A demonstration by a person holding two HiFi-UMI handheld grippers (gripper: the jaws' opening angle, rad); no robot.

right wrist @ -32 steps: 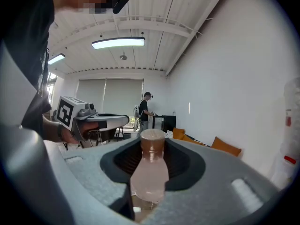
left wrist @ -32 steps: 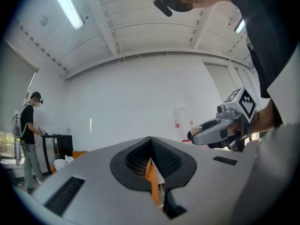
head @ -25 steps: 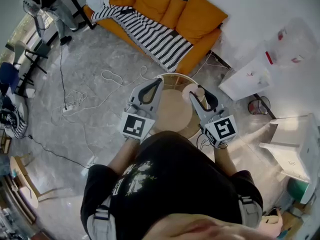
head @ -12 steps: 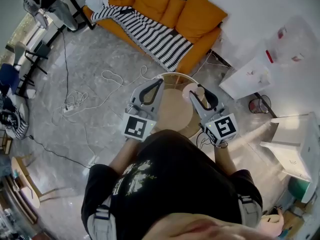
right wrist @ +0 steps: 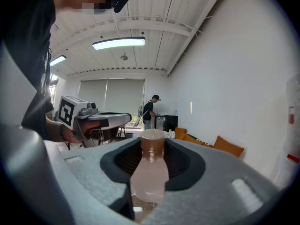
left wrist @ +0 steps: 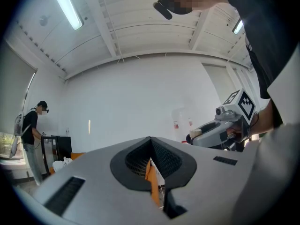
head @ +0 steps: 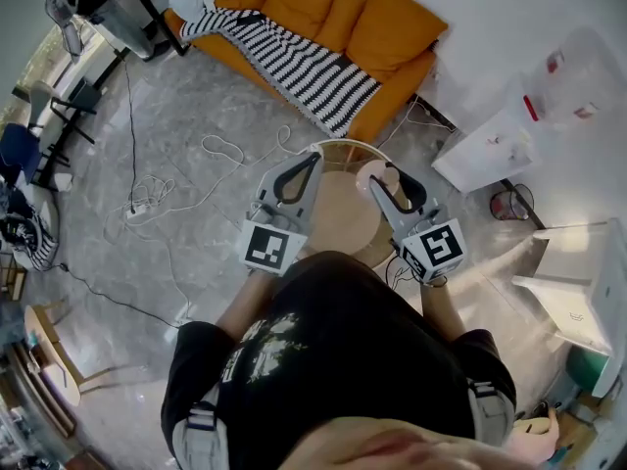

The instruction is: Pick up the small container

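Gripping small container (right wrist: 149,173) between jaws of right hand-held gripper (right wrist: 153,143) | left hand-held gripper (left wrist: 151,143) closed, empty

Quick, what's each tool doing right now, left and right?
Left tool: closed, empty.
Right tool: closed on the small bottle.

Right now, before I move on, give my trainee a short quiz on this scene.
1. True or false: the left tool has its jaws apart.
2. What does the right tool hold? A) a cup B) a bottle C) a cable
3. Fill in: the sofa is ___ in colour.
Key: 1 false; 2 B; 3 orange.
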